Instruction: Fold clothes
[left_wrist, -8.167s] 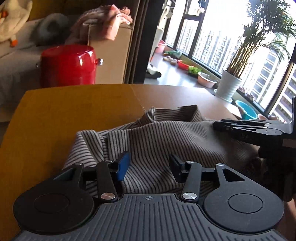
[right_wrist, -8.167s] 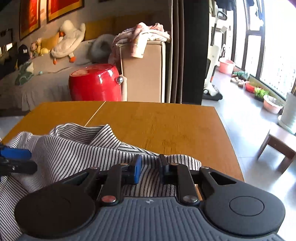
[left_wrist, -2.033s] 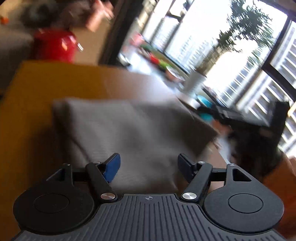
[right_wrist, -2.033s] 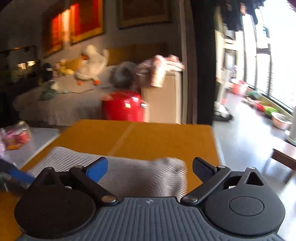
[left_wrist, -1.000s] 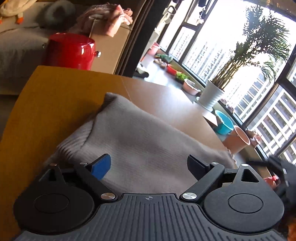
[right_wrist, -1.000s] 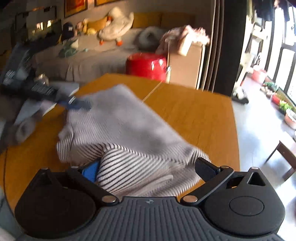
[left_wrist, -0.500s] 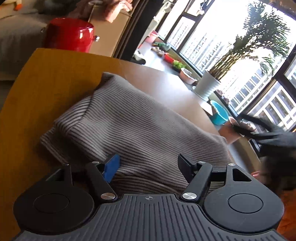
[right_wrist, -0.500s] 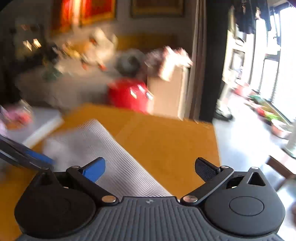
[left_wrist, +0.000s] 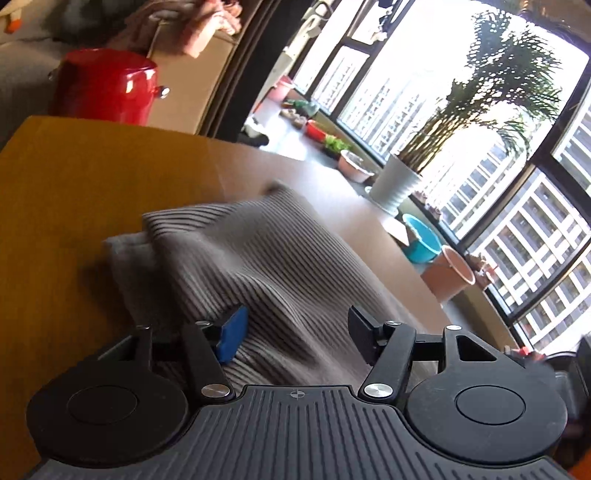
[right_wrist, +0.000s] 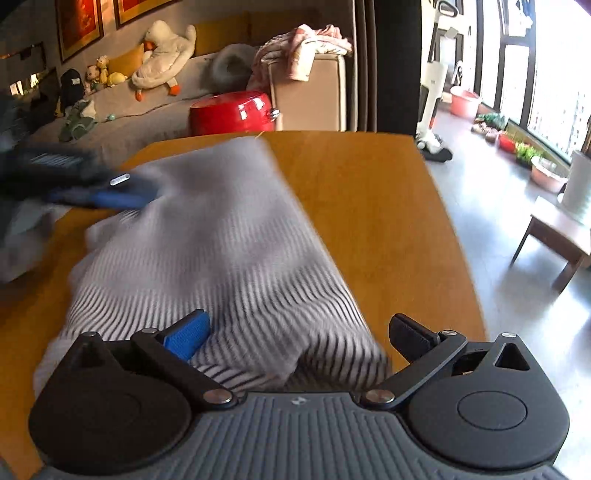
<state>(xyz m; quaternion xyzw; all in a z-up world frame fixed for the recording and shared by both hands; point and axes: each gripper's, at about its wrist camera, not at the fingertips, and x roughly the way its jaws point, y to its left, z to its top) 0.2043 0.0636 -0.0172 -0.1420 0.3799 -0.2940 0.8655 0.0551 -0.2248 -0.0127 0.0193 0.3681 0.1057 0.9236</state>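
Note:
A grey-and-white striped garment (left_wrist: 258, 269) lies folded in a thick bundle on the wooden table (left_wrist: 74, 177). My left gripper (left_wrist: 295, 328) is open, its fingers straddling the near edge of the bundle. In the right wrist view the same garment (right_wrist: 221, 251) lies in front of my right gripper (right_wrist: 295, 332), which is open over its near end. The left gripper (right_wrist: 96, 195) shows blurred at the garment's far left side in that view.
A red pot-shaped stool (right_wrist: 232, 112) and a beige box with pink cloth on top (right_wrist: 306, 96) stand beyond the table (right_wrist: 369, 192). A low wooden stool (right_wrist: 557, 236) stands on the floor at right. Plant pots (left_wrist: 395, 184) and basins line the window.
Both grippers have moved back over the folded garment; the right one, which pointed across the table half a second ago, is now low over the garment's near end. Both stay open.

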